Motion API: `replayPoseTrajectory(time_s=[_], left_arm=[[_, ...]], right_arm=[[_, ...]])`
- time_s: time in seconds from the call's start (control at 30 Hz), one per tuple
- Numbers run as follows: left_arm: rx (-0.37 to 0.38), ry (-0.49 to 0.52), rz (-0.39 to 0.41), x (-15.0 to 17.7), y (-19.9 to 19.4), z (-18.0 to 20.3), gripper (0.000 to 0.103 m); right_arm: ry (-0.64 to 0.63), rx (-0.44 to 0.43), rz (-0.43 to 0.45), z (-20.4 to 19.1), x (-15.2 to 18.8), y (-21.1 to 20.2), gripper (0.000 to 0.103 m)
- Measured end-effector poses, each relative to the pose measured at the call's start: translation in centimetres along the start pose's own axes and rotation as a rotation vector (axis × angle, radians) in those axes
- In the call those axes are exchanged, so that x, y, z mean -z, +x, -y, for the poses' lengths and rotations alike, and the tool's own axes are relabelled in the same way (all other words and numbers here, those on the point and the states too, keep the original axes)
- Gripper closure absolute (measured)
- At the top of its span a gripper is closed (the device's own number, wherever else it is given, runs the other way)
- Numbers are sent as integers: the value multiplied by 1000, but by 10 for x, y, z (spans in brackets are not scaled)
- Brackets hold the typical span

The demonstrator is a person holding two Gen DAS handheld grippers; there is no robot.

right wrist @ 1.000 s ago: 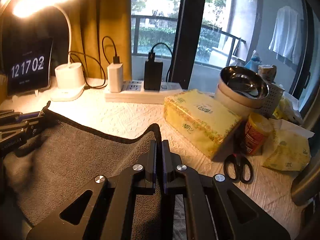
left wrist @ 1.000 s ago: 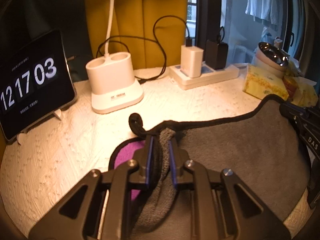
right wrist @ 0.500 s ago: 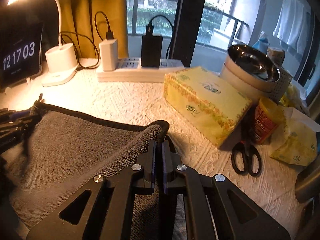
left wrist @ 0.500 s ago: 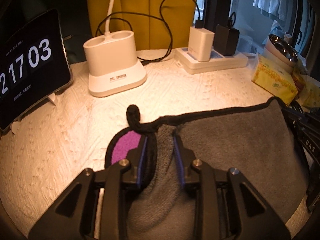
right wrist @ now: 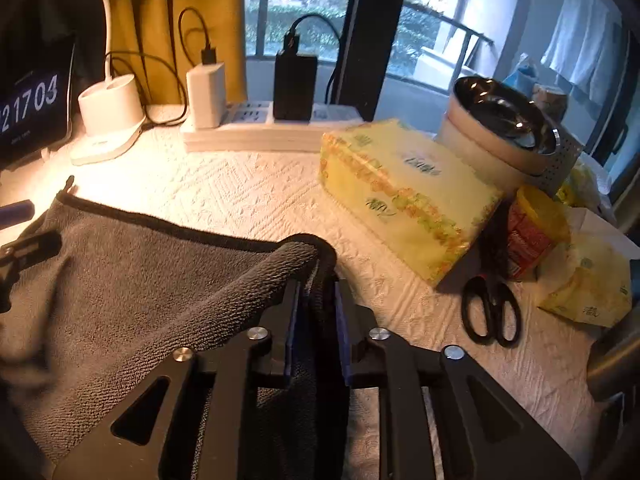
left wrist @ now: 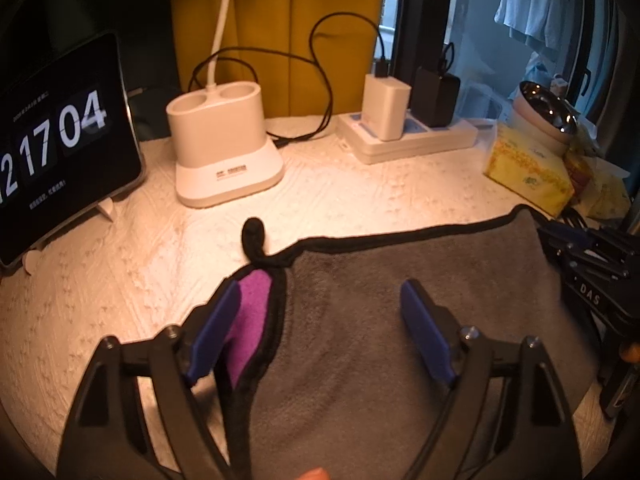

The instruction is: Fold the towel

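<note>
The worktop (right wrist: 248, 196) carries the grey towel (left wrist: 400, 320), lying folded near its front edge. The right gripper (right wrist: 316, 312) pinches the towel's right corner between closed fingers. The left gripper (left wrist: 320, 324) hangs spread wide over the left corner, holding nothing. To finish well, let the right corner down square on the edge beneath before letting go.

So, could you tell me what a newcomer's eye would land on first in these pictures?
Probably the grey towel spread across the white table, a purple underside showing at its left corner. The left gripper hangs open over it, while the right gripper pinches the far corner. At back left glows a flip-clock tablet.
</note>
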State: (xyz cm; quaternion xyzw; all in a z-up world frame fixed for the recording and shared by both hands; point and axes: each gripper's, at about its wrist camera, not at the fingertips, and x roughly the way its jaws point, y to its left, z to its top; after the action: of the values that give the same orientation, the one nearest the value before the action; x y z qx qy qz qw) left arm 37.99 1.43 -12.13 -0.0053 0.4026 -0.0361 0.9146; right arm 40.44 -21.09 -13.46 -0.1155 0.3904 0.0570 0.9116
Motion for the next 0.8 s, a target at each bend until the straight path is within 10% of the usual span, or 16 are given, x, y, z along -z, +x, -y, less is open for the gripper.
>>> replayPoseTrajectory(time_s=[0.2, 0.8], left_arm=[[-6, -13, 30, 2, -18, -5, 19], [13, -19, 83, 22, -78, -4, 19]], right_arm=[[12, 21, 34, -1, 4, -14, 63], [24, 15, 75, -7, 19, -64, 61]])
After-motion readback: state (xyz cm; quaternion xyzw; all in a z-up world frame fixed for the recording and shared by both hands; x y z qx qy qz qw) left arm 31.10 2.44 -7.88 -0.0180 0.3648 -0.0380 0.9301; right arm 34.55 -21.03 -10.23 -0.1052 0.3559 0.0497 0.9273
